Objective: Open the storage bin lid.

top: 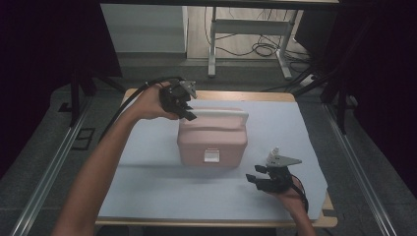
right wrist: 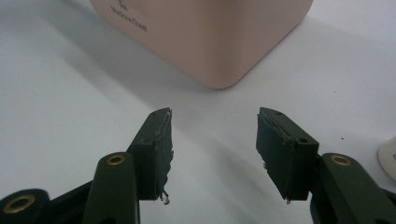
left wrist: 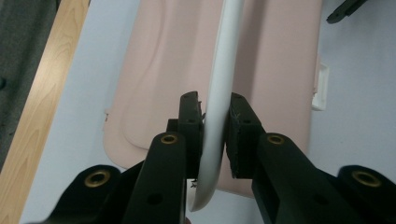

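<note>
Your left arm reaches across the worktop [top: 147,196] to the far side of the pink box [top: 212,142], which sits mid-sheet. The left tongs [left wrist: 215,126] pinch its white handle [left wrist: 224,70]. Your right hand rests low by the box's near corner, right tongs [right wrist: 212,140] spread, holding nothing.

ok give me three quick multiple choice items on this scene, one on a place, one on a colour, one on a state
1. Where do the left gripper jaws sit?
A. at the white handle
B. at the front latch
C. on the table edge

2. What colour is the box?
A. blue
B. pink
C. green

3. How do the right gripper jaws stand?
A. shut on the box
C. shut on a cloth
B. open, nothing between them

Answers: 1 A, the handle runs between the jaws in the left gripper view. 2 B, its lid and walls are pale pink. 3 B, bare sheet shows between the jaws.
</note>
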The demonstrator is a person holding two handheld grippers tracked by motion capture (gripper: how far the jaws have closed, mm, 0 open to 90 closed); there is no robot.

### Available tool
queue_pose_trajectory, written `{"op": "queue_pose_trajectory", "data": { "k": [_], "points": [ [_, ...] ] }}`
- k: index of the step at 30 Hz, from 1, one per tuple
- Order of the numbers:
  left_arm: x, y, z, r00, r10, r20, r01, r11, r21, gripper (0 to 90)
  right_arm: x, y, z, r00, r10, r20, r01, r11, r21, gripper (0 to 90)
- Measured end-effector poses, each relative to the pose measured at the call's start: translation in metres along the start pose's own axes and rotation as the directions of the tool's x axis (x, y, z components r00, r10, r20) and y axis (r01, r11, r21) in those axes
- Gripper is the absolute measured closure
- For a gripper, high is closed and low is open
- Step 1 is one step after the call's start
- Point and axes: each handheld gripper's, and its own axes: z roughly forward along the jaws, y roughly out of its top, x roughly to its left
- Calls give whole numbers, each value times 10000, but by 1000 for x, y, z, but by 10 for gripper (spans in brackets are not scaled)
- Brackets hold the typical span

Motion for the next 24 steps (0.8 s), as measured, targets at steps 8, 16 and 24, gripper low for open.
{"op": "queue_pose_trajectory", "data": {
  "k": [8,16,24],
  "points": [
    [18,-2,-11,9976,-376,589,423,9958,-806,785,3,1,-1,10000,-45,-53,45,10000,-55,472],
    [37,-5,-20,9942,-618,878,718,9907,-1157,779,4,8,-10,9998,-69,-183,60,9987,-510,597],
    [39,-5,-20,9927,-675,998,789,9902,-1156,779,13,20,-21,9993,-275,-256,255,9968,-760,854]
  ]
}}
